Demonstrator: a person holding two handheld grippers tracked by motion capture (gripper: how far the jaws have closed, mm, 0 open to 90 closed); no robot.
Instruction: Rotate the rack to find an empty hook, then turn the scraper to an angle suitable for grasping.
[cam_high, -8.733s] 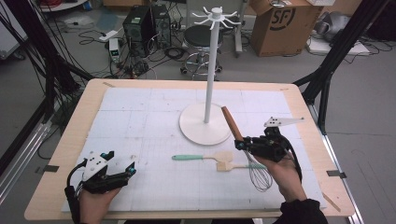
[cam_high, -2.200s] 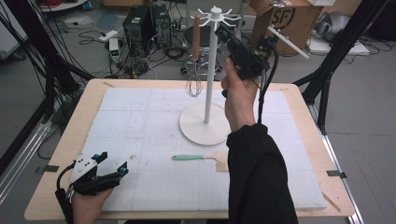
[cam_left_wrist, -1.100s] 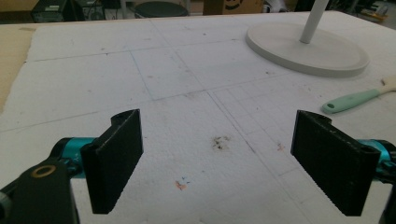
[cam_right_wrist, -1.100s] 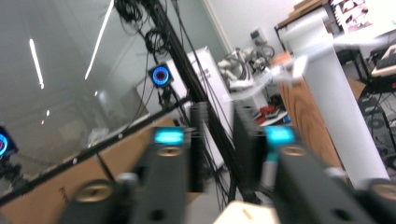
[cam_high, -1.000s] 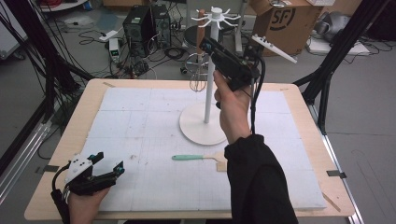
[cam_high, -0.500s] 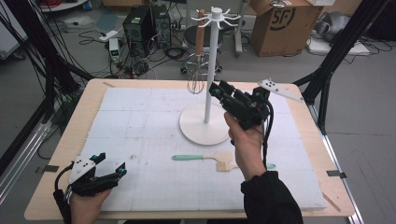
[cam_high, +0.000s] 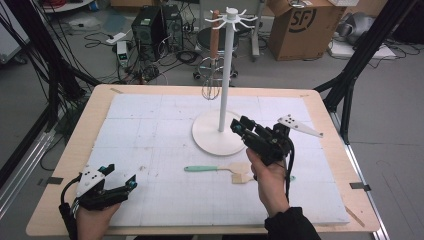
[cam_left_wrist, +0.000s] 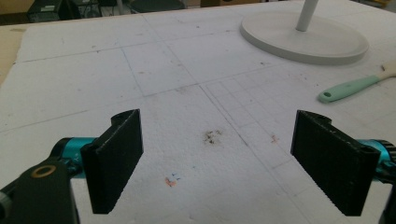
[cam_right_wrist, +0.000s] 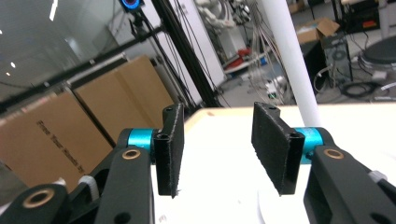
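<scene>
My right gripper (cam_high: 239, 126) hangs just above the round base of the white metal utensil stand (cam_high: 220, 134); its jaws have just been opening, sit partly apart and hold nothing. My left gripper (cam_high: 120, 181) rests at the near left of the white foam board (cam_high: 150, 125), jaws wide and empty. I count one wire whisk with a wooden handle (cam_high: 212, 60), hanging from the stand's top hooks, and one mint-handled pastry brush (cam_high: 220, 170) lying flat on the board, just beside my right hand (cam_high: 270, 180).
</scene>
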